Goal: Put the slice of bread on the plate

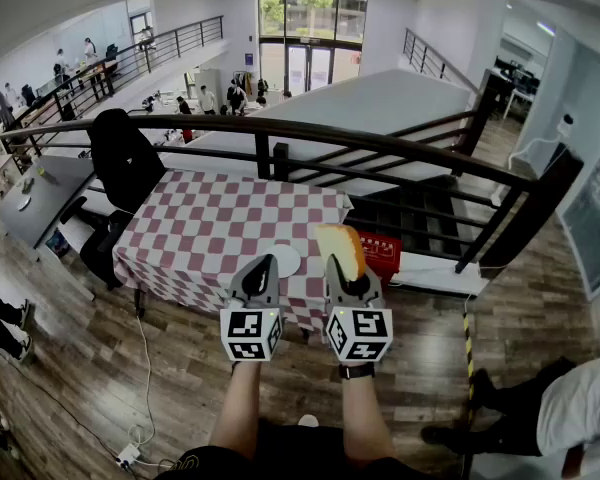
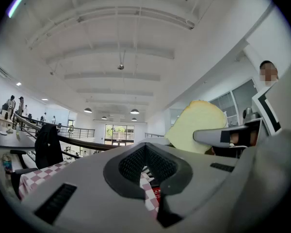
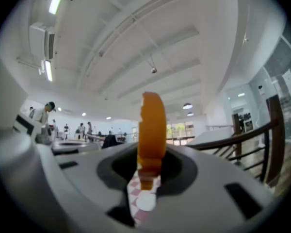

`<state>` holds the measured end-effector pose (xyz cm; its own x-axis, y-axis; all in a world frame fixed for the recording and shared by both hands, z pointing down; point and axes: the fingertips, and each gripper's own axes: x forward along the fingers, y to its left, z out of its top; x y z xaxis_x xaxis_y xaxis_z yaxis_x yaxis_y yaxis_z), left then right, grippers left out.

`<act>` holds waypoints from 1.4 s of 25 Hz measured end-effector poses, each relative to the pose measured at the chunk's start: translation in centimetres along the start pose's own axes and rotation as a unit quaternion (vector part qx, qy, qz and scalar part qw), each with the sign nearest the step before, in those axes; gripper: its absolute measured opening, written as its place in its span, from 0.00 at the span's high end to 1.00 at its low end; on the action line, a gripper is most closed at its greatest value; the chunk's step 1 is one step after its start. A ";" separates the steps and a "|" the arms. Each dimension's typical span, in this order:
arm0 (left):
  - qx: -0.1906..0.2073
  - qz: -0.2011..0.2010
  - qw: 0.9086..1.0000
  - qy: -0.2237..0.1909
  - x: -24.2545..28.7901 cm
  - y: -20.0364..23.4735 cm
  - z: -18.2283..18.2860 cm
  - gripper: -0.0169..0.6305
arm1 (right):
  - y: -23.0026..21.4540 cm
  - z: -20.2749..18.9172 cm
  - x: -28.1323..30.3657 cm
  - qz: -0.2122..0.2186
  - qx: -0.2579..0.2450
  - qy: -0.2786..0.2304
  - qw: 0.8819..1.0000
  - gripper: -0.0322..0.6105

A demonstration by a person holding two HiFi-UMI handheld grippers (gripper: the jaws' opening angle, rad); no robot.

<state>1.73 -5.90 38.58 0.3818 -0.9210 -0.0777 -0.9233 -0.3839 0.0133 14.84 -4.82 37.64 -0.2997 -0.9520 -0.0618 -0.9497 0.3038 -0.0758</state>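
Spotter: Bread is what your right gripper point(image 1: 345, 273) carries. Its jaws are clamped on the lower part of the slice of bread point(image 1: 340, 251), which stands upright on edge with its browned crust on top.

Checker: Your right gripper view agrees. You see the slice edge-on there, a thin orange-brown band rising from between the two jaws, pinched from both sides.

Spotter: Your left gripper point(image 1: 260, 273) is level beside the right one. Its jaws are drawn together at the tips with nothing between them. In its own view only checked cloth shows through the hollow between the pads, and the pale face of the slice shows off to the right.

Checker: The plate point(image 1: 285, 260) is white and lies on the red-and-white checked table point(image 1: 210, 218), close to the near edge. From your head camera, your left gripper's tips partly cover it.

Spotter: You hold the slice in the air just right of the plate, not touching it. A red box point(image 1: 382, 250) shows just beyond the slice; I cannot tell what it rests on.

Checker: A black chair point(image 1: 125, 158) stands at the table's far left corner.
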 end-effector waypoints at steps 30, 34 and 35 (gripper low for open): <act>-0.041 0.033 0.998 0.045 3.8 4.4 -5.1 0.95 | 1.8 -4.1 6.4 0.070 0.048 0.035 0.996 0.79; -0.036 0.014 0.999 0.038 5.9 5.2 -4.2 0.95 | 1.3 -3.4 8.4 0.052 0.050 0.032 0.997 0.79; -0.035 0.010 0.999 0.036 6.4 5.6 -4.0 0.95 | 1.3 -3.5 8.9 0.048 0.051 0.033 0.997 0.79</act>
<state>-0.77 -14.23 42.14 0.3668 -0.9303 -0.0048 -0.9269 -0.3659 0.0841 10.61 -13.05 40.42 -0.3976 -0.9175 -0.0086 -0.9029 0.3929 -0.1742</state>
